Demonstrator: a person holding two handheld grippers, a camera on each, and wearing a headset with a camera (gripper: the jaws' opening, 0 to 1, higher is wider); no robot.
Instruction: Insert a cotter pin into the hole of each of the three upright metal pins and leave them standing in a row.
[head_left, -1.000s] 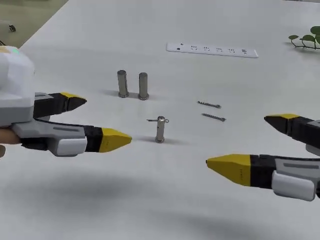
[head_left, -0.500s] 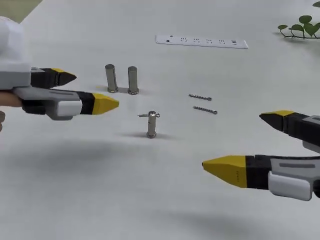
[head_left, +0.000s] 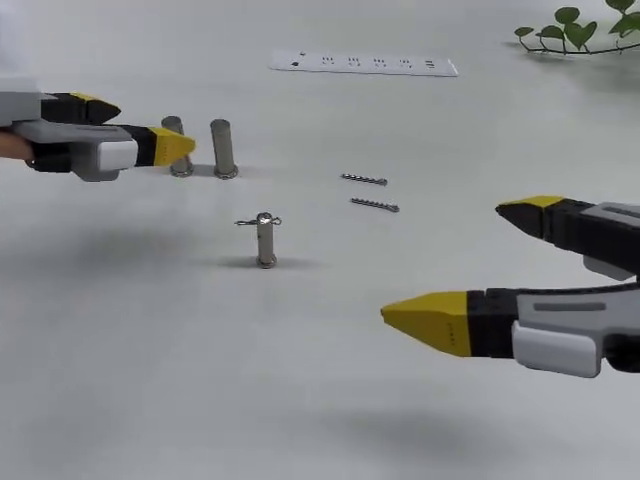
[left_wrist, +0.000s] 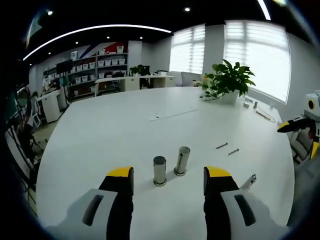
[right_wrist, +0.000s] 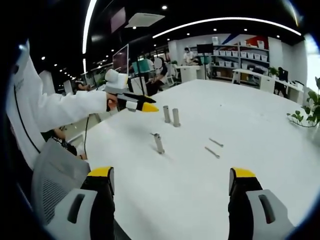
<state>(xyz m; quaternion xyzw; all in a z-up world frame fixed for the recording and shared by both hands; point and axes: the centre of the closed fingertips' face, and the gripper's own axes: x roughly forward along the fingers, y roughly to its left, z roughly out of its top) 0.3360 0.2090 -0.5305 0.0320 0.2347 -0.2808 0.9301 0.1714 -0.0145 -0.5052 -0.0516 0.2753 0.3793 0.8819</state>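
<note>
Nearest, right gripper (head_left: 442, 262) spread wide, empty. Mid-table, one upright pin (head_left: 265, 245) already cottered. Beyond, two loose cotter pins (head_left: 364, 180) lying ready. Farthest, left gripper (head_left: 155, 127) agape, empty, lined up on two bare pins (head_left: 222, 148), seemingly to seize one.

The two bare upright pins (head_left: 222, 148) just ahead of the left gripper (head_left: 150, 127) are smooth grey metal with a soft sheen. So is the third pin (head_left: 265, 243), crossed by a thin wire cotter pin (head_left: 258, 220). The left gripper and the right gripper (head_left: 442, 262) have matt yellow tips on black and light-grey plastic. The tabletop (head_left: 150, 350) beneath them is smooth, matt white.
</note>
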